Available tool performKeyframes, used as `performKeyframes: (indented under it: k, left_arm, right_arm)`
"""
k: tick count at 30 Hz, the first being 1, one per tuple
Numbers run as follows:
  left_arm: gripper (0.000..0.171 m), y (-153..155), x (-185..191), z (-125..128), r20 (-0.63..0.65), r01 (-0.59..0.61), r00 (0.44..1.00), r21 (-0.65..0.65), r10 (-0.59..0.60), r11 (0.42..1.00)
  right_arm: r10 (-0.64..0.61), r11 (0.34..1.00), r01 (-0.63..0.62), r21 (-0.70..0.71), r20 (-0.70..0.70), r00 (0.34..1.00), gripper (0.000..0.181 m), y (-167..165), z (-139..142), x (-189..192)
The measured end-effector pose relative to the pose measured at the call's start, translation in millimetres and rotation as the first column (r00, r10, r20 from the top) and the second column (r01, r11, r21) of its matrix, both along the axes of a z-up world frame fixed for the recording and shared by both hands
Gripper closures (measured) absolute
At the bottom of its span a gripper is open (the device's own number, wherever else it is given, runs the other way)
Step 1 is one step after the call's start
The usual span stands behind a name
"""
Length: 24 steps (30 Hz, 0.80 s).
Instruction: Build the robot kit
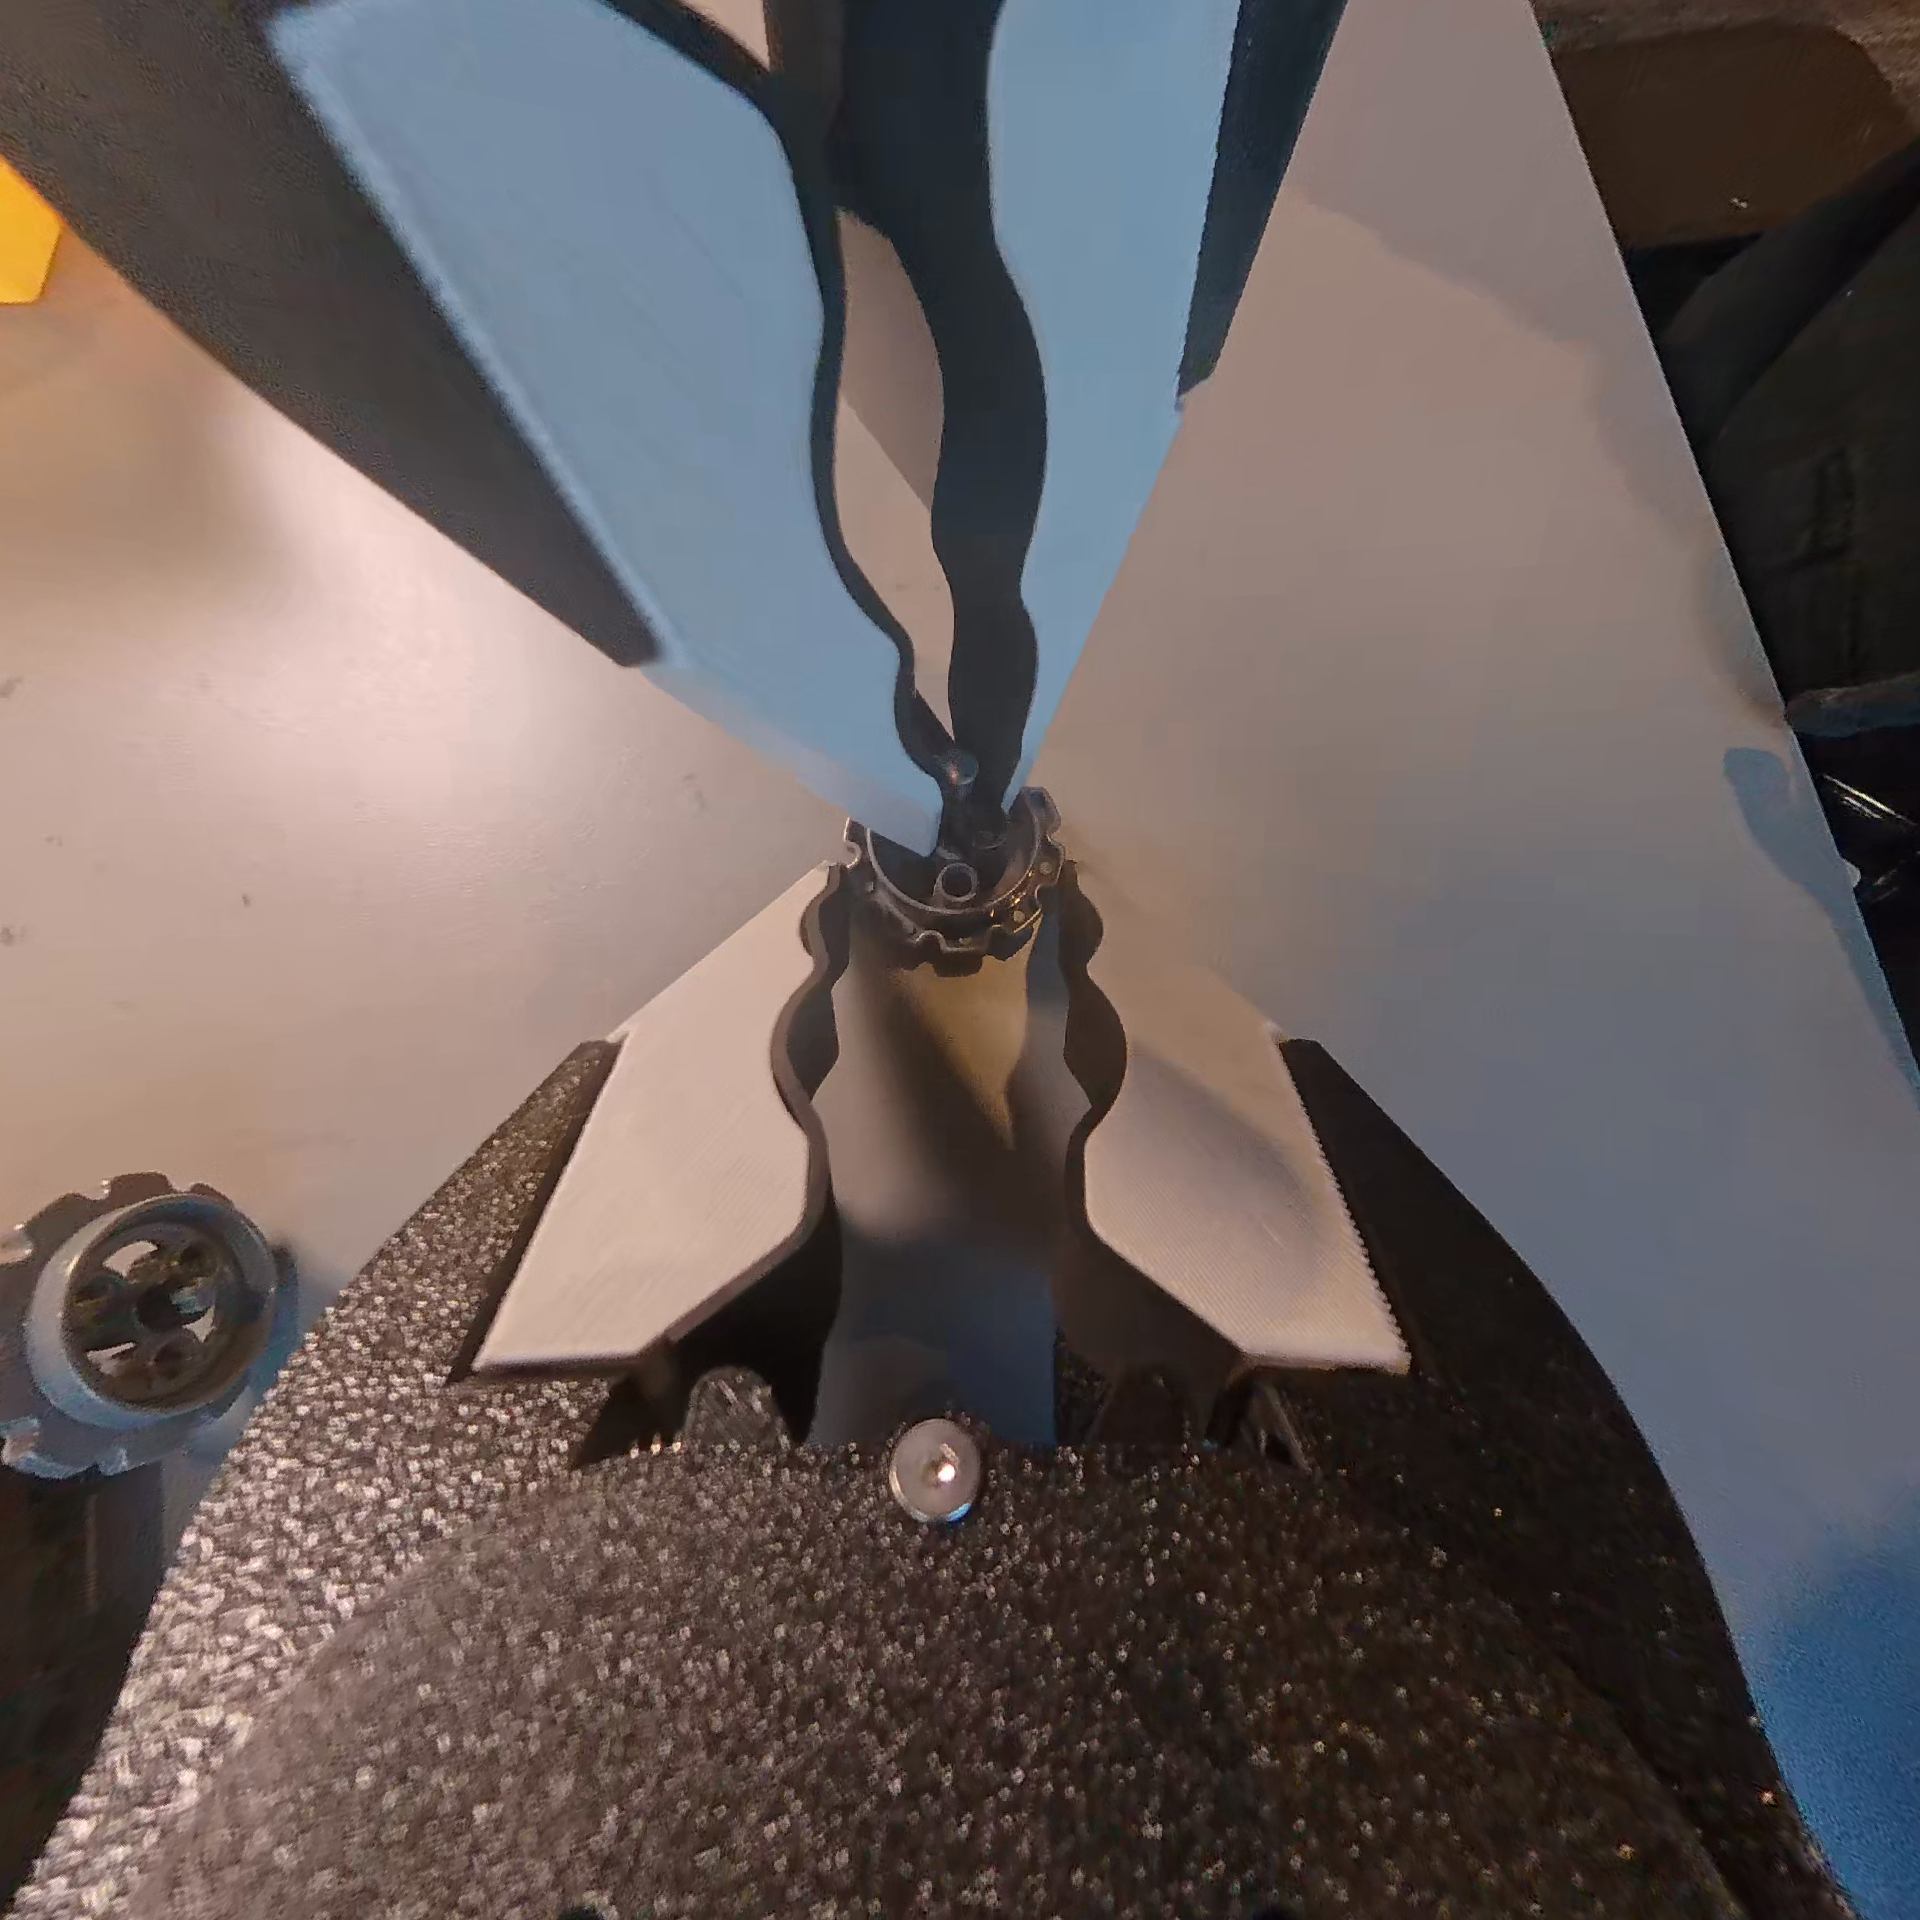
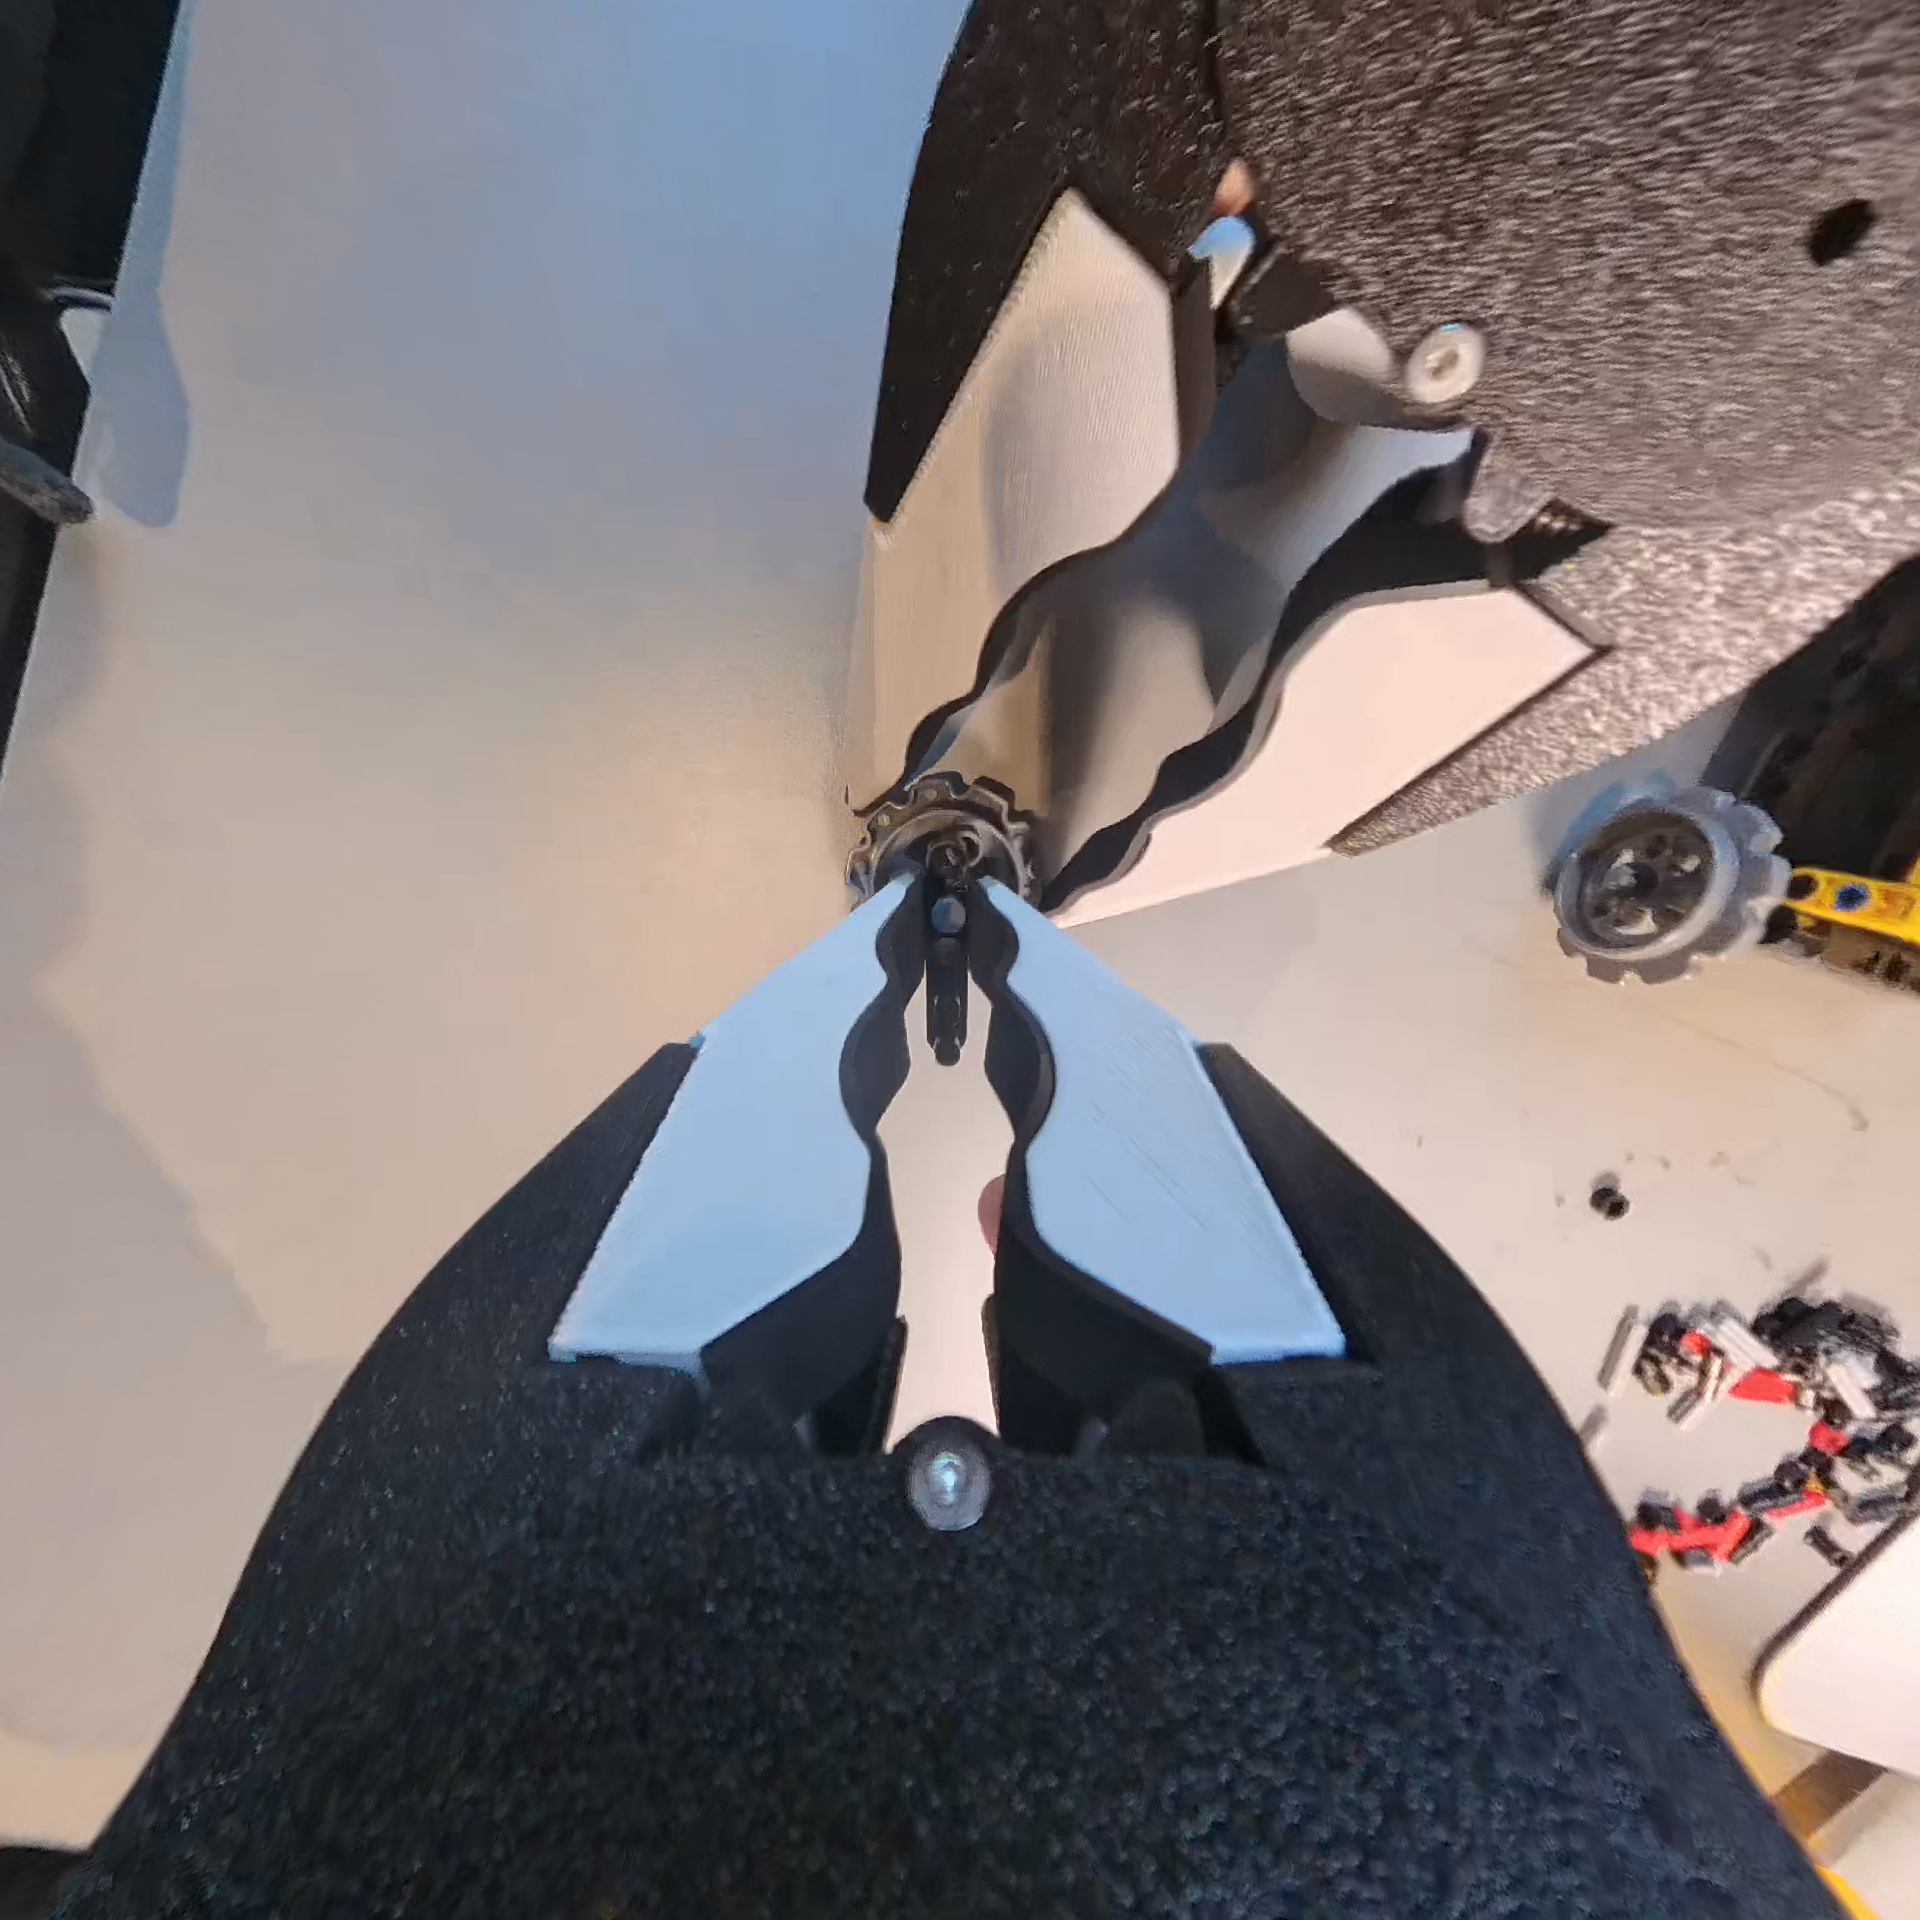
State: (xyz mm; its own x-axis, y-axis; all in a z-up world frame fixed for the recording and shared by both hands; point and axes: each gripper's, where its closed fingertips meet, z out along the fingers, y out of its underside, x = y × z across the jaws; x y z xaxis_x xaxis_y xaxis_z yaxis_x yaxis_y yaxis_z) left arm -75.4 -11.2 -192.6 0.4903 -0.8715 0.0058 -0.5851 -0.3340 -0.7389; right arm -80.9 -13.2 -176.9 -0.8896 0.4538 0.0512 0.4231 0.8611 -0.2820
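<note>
My left gripper [image 1: 951, 904] is shut on a small grey toothed wheel [image 1: 961, 940] and holds it at its fingertips above the white table [image 1: 260, 831]. My right gripper [image 2: 945, 894] is shut on a thin black pin [image 2: 945, 987]. The pin's tip meets the hub of the wheel [image 2: 935, 810]. In the left wrist view the right gripper [image 1: 966, 800] comes in from above with the pin [image 1: 958, 771] at the wheel's centre. In the right wrist view the left gripper [image 2: 961, 831] comes in from the upper right.
A second grey wheel [image 1: 145, 1320] lies on the table, also seen in the right wrist view [image 2: 1662, 883], beside a yellow beam [image 2: 1860, 904]. A heap of red, black and grey pieces [image 2: 1787, 1455], a small black piece [image 2: 1608, 1200] and a white tray's corner [image 2: 1849, 1683] lie to the right. The grippers are tip to tip, or close to it.
</note>
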Motion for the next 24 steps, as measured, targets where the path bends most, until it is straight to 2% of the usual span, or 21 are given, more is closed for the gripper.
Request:
performKeyframes:
  k: [6,13,15,18,21,24]
  left_arm:
    - [0.133,-0.1,0.1,0.4,0.015,-0.002,1.0,-0.019,0.002,1.0]
    - [0.133,-0.6,0.0,0.0,0.008,0.0,1.0,-0.01,0.0,1.0]
    - [0.133,-0.5,0.1,0.0,0.007,0.0,1.0,-0.009,0.0,1.0]
    - [0.133,-0.8,0.2,0.0,0.007,0.001,1.0,-0.009,-0.001,1.0]
    - [0.133,-1.0,0.2,0.0,0.006,0.002,1.0,-0.007,-0.002,1.0]
    - [0.133,-1.1,0.3,0.0,0.006,0.003,1.0,-0.007,-0.003,1.0]
  right_arm:
    - [0.014,0.999,-0.014,0.032,-0.001,1.0,0.175,1.8,-6.2,0.6]
    - [-0.021,1.0,0.021,-0.012,-0.046,0.999,0.171,2.1,-4.8,-0.8]
    - [-0.025,0.999,0.023,-0.024,-0.061,0.998,0.161,0.7,-0.1,-1.4]
    - [-0.037,0.998,0.032,-0.051,-0.091,0.995,0.16,0.2,14.4,-3.3]
    - [-0.067,0.994,0.057,-0.089,-0.116,0.991,0.169,0.8,28.6,-3.8]
    - [-0.069,0.995,0.062,-0.075,-0.105,0.992,0.179,1.8,25.3,-0.5]
